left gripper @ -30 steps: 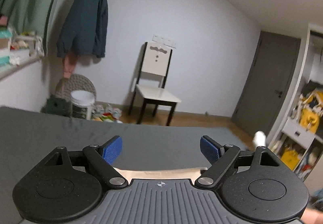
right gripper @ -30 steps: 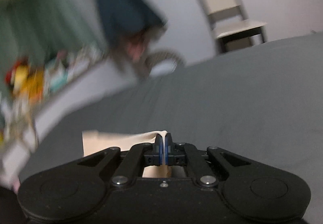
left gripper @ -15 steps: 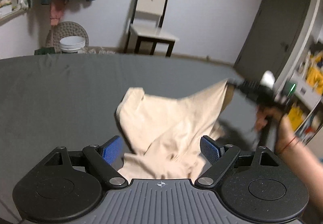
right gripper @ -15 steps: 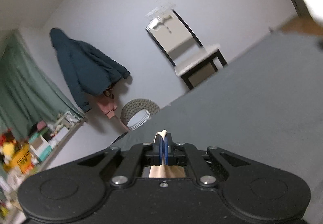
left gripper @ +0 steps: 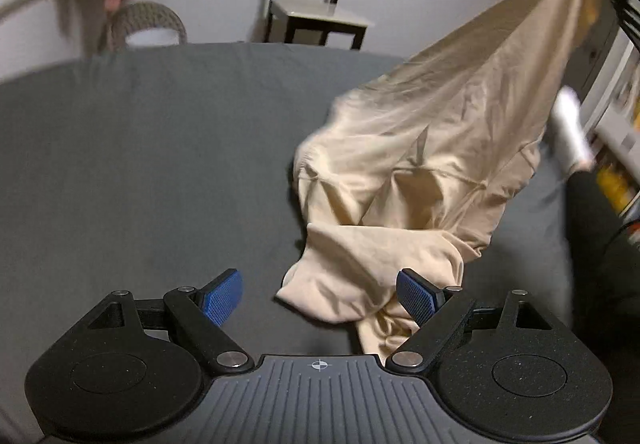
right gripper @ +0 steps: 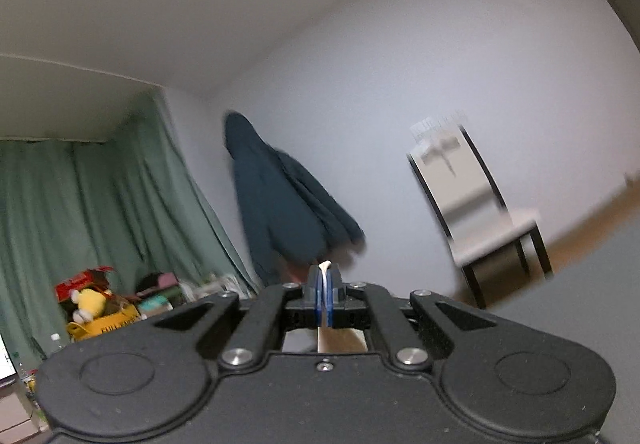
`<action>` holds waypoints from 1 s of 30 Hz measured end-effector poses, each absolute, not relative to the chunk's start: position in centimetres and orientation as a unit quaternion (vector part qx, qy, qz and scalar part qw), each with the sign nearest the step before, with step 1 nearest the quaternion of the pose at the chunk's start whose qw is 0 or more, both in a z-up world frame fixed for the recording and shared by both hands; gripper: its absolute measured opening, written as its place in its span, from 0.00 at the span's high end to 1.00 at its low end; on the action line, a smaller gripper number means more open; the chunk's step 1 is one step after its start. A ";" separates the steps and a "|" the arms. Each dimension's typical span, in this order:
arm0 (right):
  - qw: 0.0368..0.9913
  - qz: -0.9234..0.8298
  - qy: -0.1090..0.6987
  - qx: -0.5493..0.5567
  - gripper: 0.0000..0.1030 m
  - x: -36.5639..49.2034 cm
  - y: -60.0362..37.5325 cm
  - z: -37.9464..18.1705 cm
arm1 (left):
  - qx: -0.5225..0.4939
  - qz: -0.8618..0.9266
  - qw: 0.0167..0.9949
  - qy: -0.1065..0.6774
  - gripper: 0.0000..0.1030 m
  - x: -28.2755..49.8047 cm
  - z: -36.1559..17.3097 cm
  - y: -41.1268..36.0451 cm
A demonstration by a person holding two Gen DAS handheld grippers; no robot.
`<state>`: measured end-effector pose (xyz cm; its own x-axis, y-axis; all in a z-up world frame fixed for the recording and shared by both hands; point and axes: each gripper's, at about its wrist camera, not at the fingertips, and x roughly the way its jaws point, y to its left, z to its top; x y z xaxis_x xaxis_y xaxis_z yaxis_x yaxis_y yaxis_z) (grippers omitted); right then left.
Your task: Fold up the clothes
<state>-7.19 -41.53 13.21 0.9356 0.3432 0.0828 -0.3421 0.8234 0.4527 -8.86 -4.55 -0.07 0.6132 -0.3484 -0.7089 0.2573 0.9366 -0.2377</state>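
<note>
Since half a second ago the beige garment [left gripper: 420, 171] has been hauled higher and farther to the right, one corner now stretched taut toward the upper right edge of the left wrist view, where the right tongs [right gripper: 324, 286] pinch it; in their own view those blue pads are pressed together on a sliver of beige cloth. Its lower folds lie crumpled on the grey bed [left gripper: 140, 163], and one fold reaches just in front of the left tongs [left gripper: 318, 298], whose pads are spread wide and hold nothing. Behind stand a chair [left gripper: 316, 3] and a hanging dark jacket [right gripper: 280, 203].
</note>
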 end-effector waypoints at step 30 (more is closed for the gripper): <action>0.883 0.354 0.246 -0.186 0.46 3.5 -15.6 11.0 | -0.178 -0.158 0.912 0.333 0.18 -16.1 1.4 7.9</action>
<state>3.48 -15.59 10.99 0.6284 0.5330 -0.5666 -0.7164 0.6803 -0.1545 -16.09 7.91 1.36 0.7286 -0.4076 -0.5505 0.1707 0.8864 -0.4304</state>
